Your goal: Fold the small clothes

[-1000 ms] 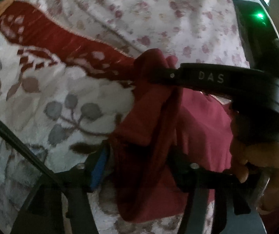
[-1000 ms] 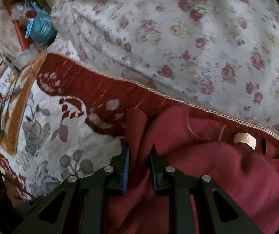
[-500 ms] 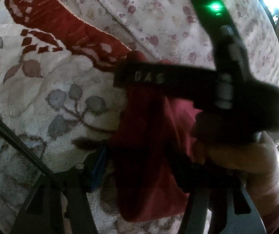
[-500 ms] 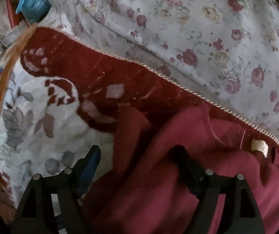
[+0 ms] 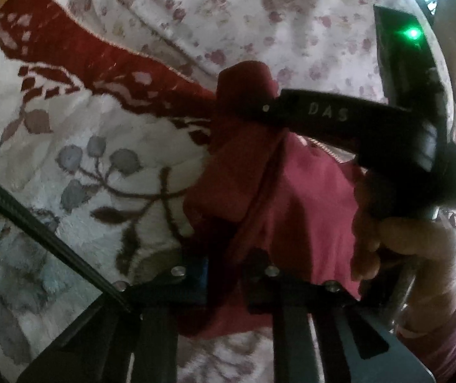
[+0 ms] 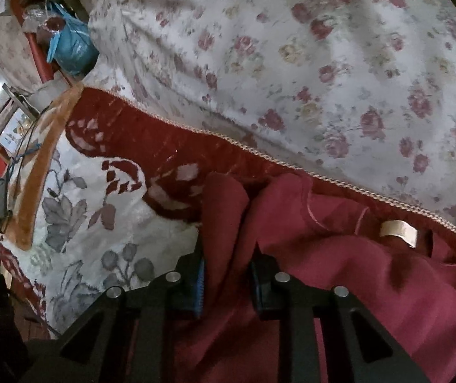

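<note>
A dark red garment [image 5: 307, 207] lies bunched on a patterned blanket, its pale neck label [image 6: 398, 231] showing at the right. My left gripper [image 5: 228, 265] is at the garment's near edge, its jaws closing with a thick fold of red cloth pinched between them. My right gripper [image 6: 226, 268] is closing on an upright fold at the garment's left side, and the cloth fills the gap. In the left wrist view one of its black fingers [image 5: 323, 115] reaches across to the raised red fold, and a hand [image 5: 419, 245] holds its grip.
The cream blanket [image 5: 84, 146] with grey leaves and a red border lies under the garment. A rose-print sheet [image 6: 323, 63] rises behind it. A blue bag [image 6: 71, 48] and clutter sit far left. A black cable [image 5: 36, 226] crosses the lower left.
The right gripper's jaws spread wide half a second ago and have come back together on the red fold. The left gripper's jaws have narrowed on the cloth.
</note>
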`<state>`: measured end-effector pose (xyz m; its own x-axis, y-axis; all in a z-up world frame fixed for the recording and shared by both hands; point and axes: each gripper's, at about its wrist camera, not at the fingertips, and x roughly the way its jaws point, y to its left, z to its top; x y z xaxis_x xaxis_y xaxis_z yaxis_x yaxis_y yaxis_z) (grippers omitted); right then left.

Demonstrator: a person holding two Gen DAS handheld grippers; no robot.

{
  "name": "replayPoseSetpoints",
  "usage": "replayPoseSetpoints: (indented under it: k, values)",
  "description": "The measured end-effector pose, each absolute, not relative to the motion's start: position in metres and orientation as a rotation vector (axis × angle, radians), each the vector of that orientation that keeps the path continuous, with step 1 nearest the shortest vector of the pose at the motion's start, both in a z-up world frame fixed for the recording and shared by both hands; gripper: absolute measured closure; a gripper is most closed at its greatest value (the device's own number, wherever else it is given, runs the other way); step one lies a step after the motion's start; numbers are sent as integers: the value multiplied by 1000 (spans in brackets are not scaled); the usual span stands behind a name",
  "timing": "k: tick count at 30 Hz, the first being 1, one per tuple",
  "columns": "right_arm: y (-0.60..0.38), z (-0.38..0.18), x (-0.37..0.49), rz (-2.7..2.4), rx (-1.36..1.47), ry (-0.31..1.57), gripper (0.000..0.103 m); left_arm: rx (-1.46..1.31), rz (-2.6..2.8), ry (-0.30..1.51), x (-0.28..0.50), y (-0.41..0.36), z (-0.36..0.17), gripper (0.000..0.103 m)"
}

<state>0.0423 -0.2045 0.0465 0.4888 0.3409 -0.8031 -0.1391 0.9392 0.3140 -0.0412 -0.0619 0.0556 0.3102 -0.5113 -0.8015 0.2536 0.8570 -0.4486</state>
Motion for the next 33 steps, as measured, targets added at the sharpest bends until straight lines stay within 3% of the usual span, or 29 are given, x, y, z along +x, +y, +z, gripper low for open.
replayPoseSetpoints:
  k: [7, 17, 27, 33]
  values:
    - [-239, 84, 17, 291, 214, 967, 81, -182, -570, 1084, -63, -97, 97, 90]
    - [-335, 127, -21, 184, 180, 928, 82, -46, -736, 1068, -90, -205, 131, 90]
    - [-452, 104, -60, 46, 280, 940, 83, 82, -851, 1108, -111, -319, 106, 90]
    - [-490, 49, -58, -57, 331, 1019, 84, 95, -885, 1193, -106, -356, 68, 88]
